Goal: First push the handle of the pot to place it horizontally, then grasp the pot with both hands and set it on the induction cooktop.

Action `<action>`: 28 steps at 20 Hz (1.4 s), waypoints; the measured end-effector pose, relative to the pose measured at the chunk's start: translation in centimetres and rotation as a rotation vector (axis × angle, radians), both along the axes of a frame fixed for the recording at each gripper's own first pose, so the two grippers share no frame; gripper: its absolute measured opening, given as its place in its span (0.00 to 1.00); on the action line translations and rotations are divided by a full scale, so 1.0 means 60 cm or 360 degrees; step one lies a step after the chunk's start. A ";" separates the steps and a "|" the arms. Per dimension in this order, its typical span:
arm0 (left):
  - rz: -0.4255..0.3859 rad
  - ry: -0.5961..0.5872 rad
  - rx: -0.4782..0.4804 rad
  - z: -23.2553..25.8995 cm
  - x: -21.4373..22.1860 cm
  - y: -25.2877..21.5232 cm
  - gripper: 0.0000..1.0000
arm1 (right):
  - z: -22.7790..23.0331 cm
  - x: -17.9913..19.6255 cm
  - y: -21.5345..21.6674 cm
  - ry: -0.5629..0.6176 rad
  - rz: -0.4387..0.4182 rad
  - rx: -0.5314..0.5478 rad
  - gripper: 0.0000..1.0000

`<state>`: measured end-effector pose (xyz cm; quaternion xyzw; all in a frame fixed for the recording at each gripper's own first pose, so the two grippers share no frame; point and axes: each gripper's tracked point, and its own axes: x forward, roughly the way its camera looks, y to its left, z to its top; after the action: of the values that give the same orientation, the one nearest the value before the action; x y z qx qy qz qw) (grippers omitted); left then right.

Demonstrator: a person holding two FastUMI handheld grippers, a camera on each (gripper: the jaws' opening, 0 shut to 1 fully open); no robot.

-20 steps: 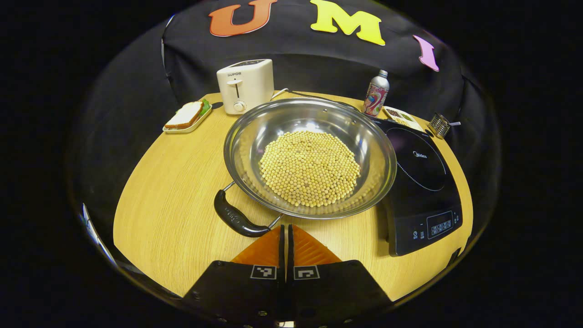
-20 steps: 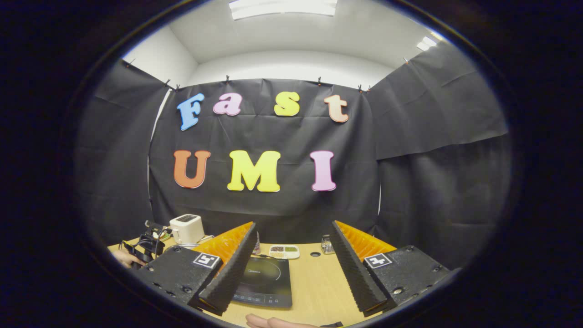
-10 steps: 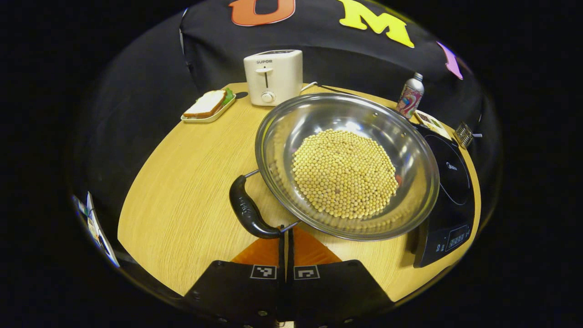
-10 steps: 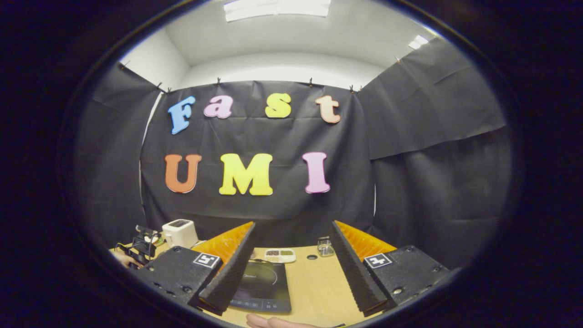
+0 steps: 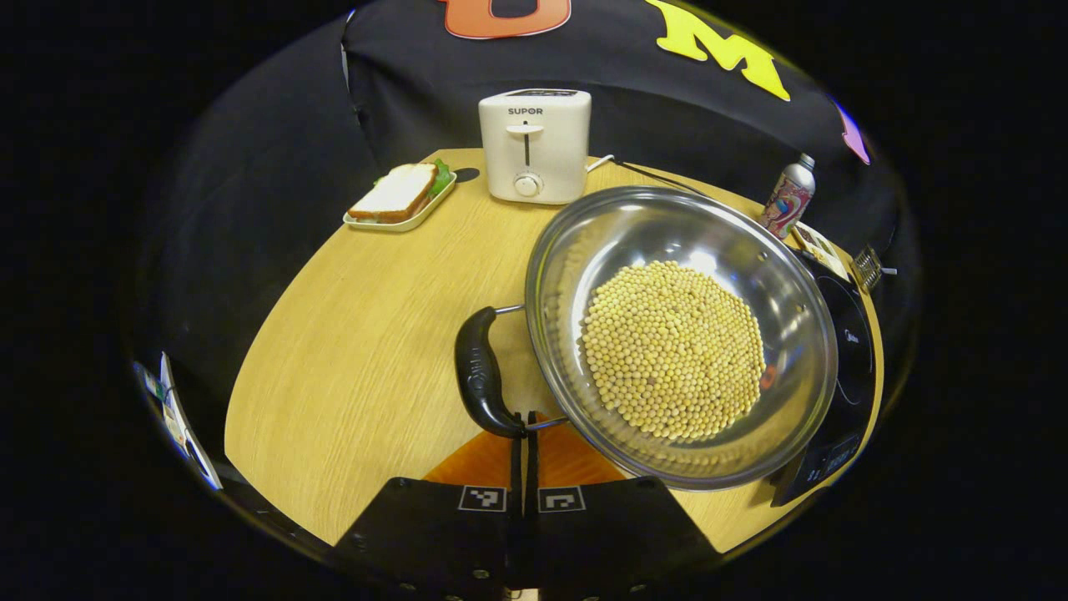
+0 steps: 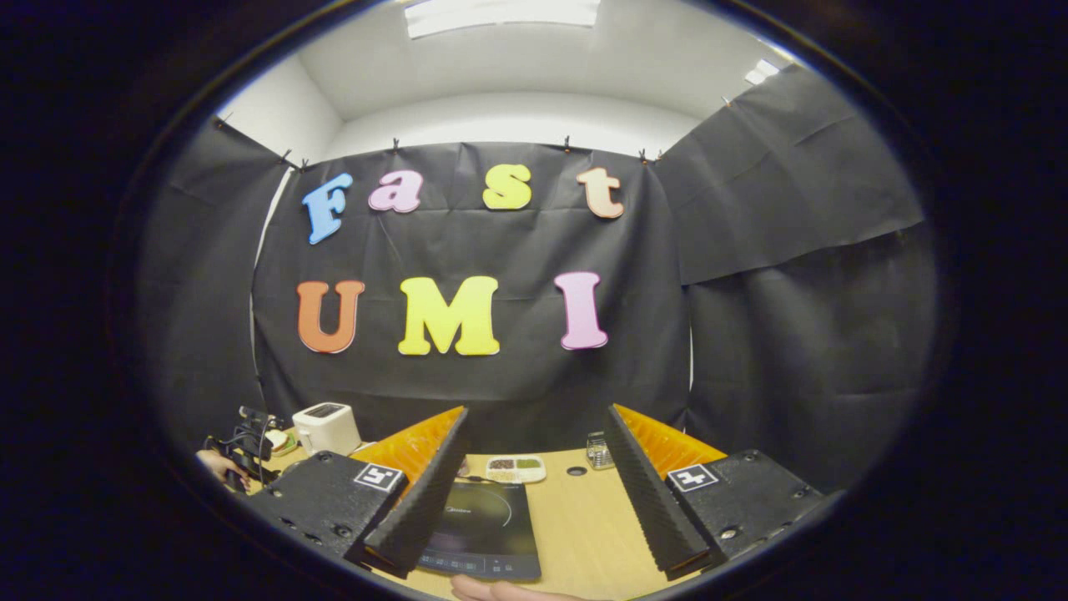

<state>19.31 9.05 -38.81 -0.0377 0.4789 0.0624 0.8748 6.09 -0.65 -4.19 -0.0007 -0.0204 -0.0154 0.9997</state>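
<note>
A steel pot [image 5: 776, 275] holding soybeans [image 5: 674, 349] sits on the wooden table [image 5: 350, 334], its right rim over the edge of the black induction cooktop [image 5: 853, 359]. The pot's black handle [image 5: 480, 371] sticks out to the left. My left gripper [image 5: 524, 424] is shut, and its tips touch the near end of the handle. My right gripper [image 6: 534, 411] is held open and level above the table, with nothing between its fingers. The cooktop [image 6: 484, 526] lies below and ahead of it. Far off at the left, a hand holds the left gripper [image 6: 242, 442].
A white toaster [image 5: 534, 146] stands at the back, with a plate holding a sandwich [image 5: 400, 194] to its left. A can [image 5: 786, 198], a snack tray [image 5: 822, 244] and a small metal basket [image 5: 868, 265] sit behind the cooktop. A hand [image 6: 501, 591] shows at the bottom edge.
My left gripper pushed the handle sideways and the pot turned, so the handle now points more to the left. The right gripper stayed open and barely shifted.
</note>
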 end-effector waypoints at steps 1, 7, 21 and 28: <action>0.0011 0.0002 0.0011 0.000 0.009 0.008 0.10 | -0.002 0.005 0.003 0.0002 -0.0003 -0.0001 1.00; 0.0030 0.0000 0.0021 0.000 0.060 0.030 0.10 | -0.033 0.044 0.028 0.0047 -0.0013 -0.0028 0.99; 0.0009 -0.0078 0.0089 0.014 0.125 0.062 0.00 | -0.141 0.103 0.109 0.0257 0.0036 -0.0082 1.00; -0.0046 -0.0254 0.0030 0.074 0.092 0.065 0.61 | -0.230 0.131 0.198 0.0404 0.0130 -0.0087 1.00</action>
<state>24.83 12.98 -34.35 -0.0273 0.4074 0.0511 0.9114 13.95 11.24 -17.96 -0.0289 0.1057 0.0260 0.9936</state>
